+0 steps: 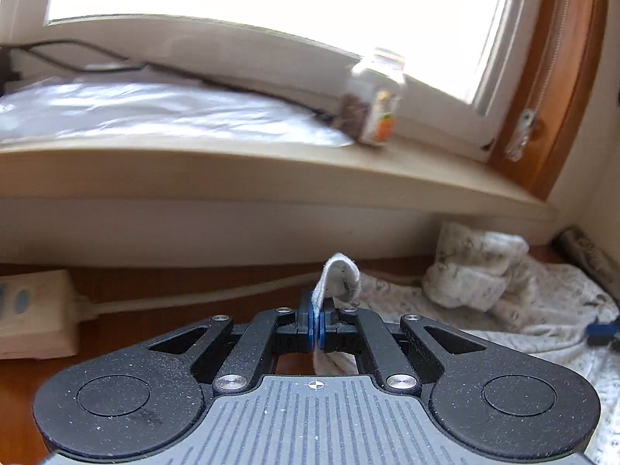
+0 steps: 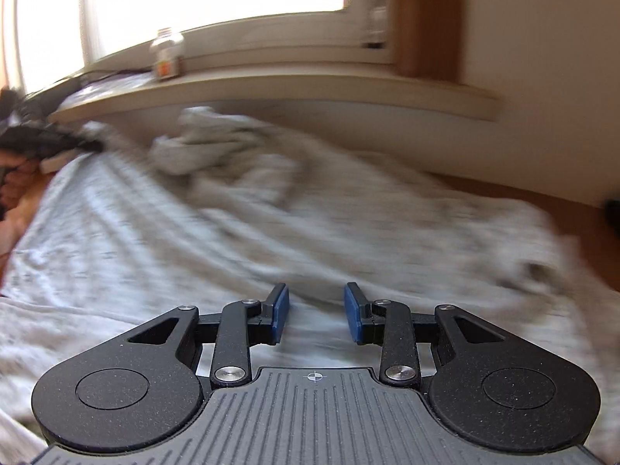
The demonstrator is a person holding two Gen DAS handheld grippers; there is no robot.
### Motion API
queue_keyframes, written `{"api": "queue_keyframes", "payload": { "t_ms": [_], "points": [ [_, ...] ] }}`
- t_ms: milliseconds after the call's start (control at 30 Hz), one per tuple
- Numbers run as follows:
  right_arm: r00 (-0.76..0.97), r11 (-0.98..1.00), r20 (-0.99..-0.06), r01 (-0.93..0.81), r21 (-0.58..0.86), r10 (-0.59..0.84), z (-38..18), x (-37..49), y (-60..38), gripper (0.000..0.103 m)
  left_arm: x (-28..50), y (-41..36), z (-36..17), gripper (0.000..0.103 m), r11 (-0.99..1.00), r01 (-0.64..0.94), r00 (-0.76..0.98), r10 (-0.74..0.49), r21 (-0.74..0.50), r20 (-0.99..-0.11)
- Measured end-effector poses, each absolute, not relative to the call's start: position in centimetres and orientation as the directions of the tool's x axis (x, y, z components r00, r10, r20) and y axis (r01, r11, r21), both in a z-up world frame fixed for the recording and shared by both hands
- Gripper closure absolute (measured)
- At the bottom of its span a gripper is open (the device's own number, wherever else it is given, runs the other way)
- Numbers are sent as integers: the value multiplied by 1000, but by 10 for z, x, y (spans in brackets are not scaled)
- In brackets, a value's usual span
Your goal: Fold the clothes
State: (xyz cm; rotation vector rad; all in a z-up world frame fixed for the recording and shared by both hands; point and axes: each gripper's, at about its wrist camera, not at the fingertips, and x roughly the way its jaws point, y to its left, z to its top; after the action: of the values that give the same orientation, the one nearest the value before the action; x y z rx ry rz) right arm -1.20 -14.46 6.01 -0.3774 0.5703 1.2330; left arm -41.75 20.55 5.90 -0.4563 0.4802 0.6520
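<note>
Pinching pale garment (image 1: 523,294), left gripper (image 1: 317,323); jar (image 1: 374,100) label unreadable.

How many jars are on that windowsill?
1. A clear jar stands at the sill's right end near the window frame; the right wrist view shows the same jar. Others could sit out of view.

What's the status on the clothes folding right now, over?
Left gripper shut on garment edge. Right gripper open above the cloth, holding nothing. Garment spread, rumpled, not yet folded. Nothing in the way.
</note>
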Motion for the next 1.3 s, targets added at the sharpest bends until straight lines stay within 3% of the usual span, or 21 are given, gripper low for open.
{"api": "queue_keyframes", "payload": {
  "t_ms": [67, 133, 267, 400, 500, 567, 600, 633, 833, 967, 1033, 1067, 1100, 1167, 1200, 1300],
  "points": [
    [281, 354, -564, -935, 21, 776, 68, 7, -160, 69, -421, 206, 56, 100, 710, -657, 700, 450, -253, -554],
    [346, 420, -545, -907, 14, 764, 74, 30, -166, 59, -421, 205, 55, 100, 713, -654, 703, 449, -254, -551],
    [395, 494, -581, -869, 14, 711, 73, 78, -153, 55, -416, 201, 54, 100, 736, -638, 705, 442, -225, -555],
    [402, 500, -631, -865, -26, 664, 65, 94, -122, 32, -407, 200, 52, 100, 747, -631, 701, 434, -209, -566],
    [412, 512, -673, -857, -58, 614, 53, 100, -96, 34, -404, 200, 48, 100, 752, -631, 691, 432, -191, -579],
    [405, 547, -685, -837, -11, 606, 51, 115, -95, 54, -404, 200, 45, 100, 753, -631, 688, 434, -185, -581],
    [403, 562, -683, -827, 13, 609, 51, 122, -96, 85, -405, 200, 45, 100, 752, -635, 685, 443, -177, -578],
    [413, 570, -669, -822, 18, 617, 54, 126, -100, 93, -406, 200, 45, 100, 750, -639, 683, 450, -171, -575],
    [631, 682, -442, -729, -55, 638, 111, 141, -138, 99, -407, 198, 47, 100, 771, -615, 697, 434, -165, -571],
    [707, 724, -404, -675, -142, 580, 124, 155, -126, 99, -393, 190, 44, 100, 788, -600, 693, 427, -137, -581],
    [659, 697, -531, -698, -167, 532, 107, 165, -106, 98, -384, 188, 41, 97, 789, -604, 674, 428, -115, -602],
    [636, 682, -580, -709, -180, 509, 98, 166, -101, 97, -381, 190, 41, 89, 783, -611, 663, 426, -116, -615],
    [628, 675, -598, -714, -187, 498, 92, 165, -100, 91, -380, 190, 41, 85, 779, -616, 657, 428, -115, -620],
    [608, 664, -603, -729, -167, 516, 86, 160, -111, 68, -385, 186, 47, 67, 772, -628, 650, 452, -98, -611],
    [598, 658, -603, -737, -155, 528, 84, 158, -118, 57, -387, 184, 50, 63, 768, -635, 646, 465, -88, -605],
    [583, 642, -596, -753, -142, 552, 83, 150, -140, 53, -396, 178, 60, 52, 754, -655, 632, 504, -58, -588]
  ]
}}
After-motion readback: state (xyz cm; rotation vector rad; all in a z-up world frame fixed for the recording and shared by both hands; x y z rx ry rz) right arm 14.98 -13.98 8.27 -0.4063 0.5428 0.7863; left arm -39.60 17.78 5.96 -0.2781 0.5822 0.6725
